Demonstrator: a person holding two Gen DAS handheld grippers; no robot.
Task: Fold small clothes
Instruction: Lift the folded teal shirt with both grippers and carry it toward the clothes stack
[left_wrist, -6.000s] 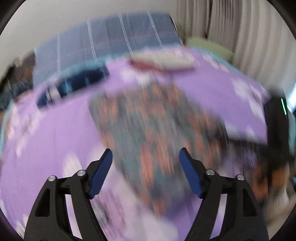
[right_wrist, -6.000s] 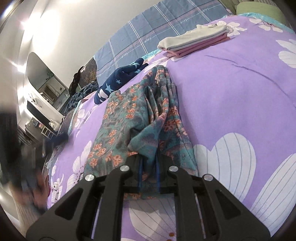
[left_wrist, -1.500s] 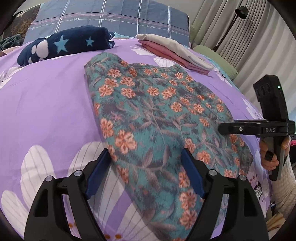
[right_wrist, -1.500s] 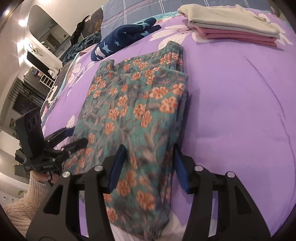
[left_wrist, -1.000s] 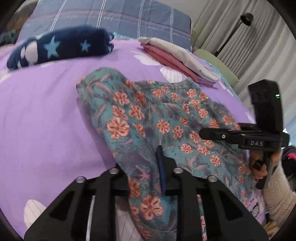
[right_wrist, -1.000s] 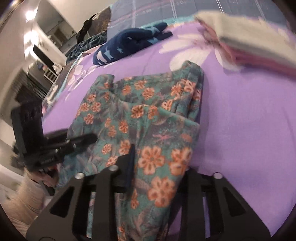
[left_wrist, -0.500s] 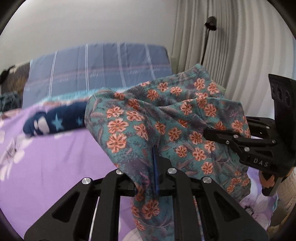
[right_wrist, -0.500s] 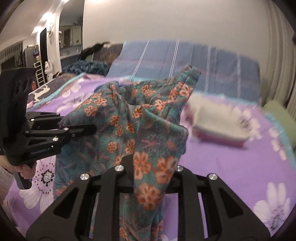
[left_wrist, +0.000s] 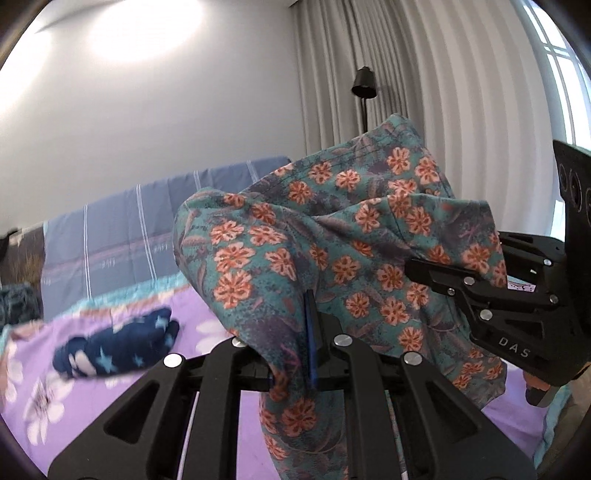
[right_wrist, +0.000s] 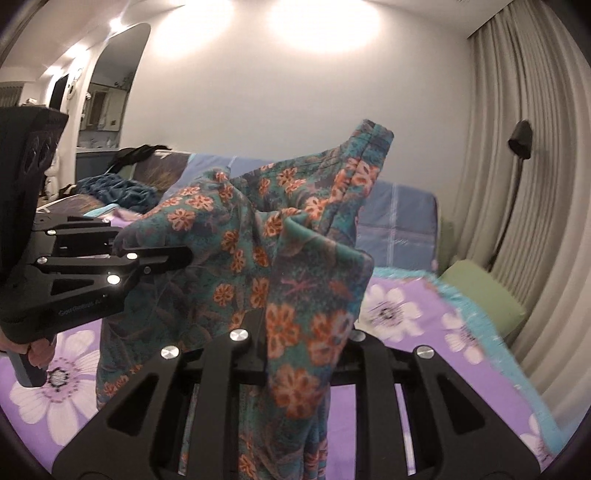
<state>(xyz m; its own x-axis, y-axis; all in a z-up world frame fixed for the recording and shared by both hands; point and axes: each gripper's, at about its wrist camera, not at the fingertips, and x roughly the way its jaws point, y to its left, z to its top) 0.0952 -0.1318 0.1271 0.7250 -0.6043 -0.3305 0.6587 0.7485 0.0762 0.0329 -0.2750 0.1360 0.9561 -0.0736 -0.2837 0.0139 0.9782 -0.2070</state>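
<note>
A teal garment with orange flowers (left_wrist: 332, 236) hangs in the air between both grippers, lifted off the purple flowered bedspread (left_wrist: 110, 391). My left gripper (left_wrist: 295, 354) is shut on one edge of the garment. My right gripper (right_wrist: 299, 343) is shut on another edge of the garment (right_wrist: 258, 251). The right gripper shows at the right of the left wrist view (left_wrist: 436, 273), pinching the cloth. The left gripper shows at the left of the right wrist view (right_wrist: 173, 258), also pinching it. The fingertips are largely hidden by cloth.
A dark blue star-patterned garment (left_wrist: 114, 350) lies on the bed at the left. A blue plaid headboard cover (left_wrist: 147, 225) stands behind. A green pillow (right_wrist: 484, 291), curtains (right_wrist: 535, 184) and a black floor lamp (left_wrist: 364, 86) are at the right.
Both grippers closed on the flat floral garment about a second ago. They have since lifted it higher off the bed, and both views tilted up toward the wall.
</note>
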